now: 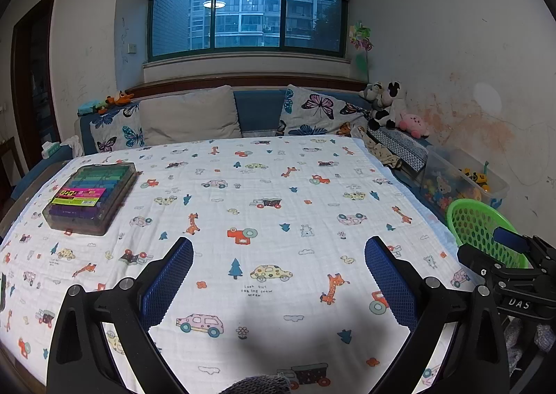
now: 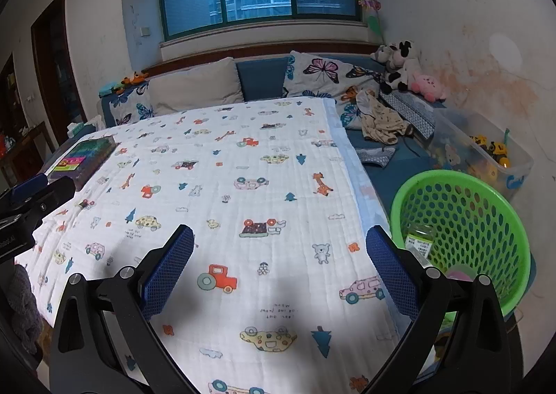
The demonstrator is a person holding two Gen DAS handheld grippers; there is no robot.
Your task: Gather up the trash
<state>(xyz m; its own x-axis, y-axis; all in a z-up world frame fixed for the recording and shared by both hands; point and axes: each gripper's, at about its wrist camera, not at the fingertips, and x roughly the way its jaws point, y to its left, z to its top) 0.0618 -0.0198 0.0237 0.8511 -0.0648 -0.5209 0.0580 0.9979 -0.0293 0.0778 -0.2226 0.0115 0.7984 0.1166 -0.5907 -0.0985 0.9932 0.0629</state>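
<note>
A: Item one, left gripper: jaws spread wide, nothing between them, held low over the printed cloth at frame centre. Item two, right gripper: likewise released and empty.

B: Reason for that stance?

A: Judged as a ready pose; no loose trash shows on the cloth, so nothing is there to clench.

B: Where is the trash?

A: In the green basket, lower right of the right wrist view, off the cloth's edge for easy dropping. Inside: one clear bottle with a label and one pink item, partly hidden.

B: Other stock?

A: One marker case, left of frame; probably not trash. One clear toy bin behind the basket.

B: Task status?

A: Likely near done.
</note>
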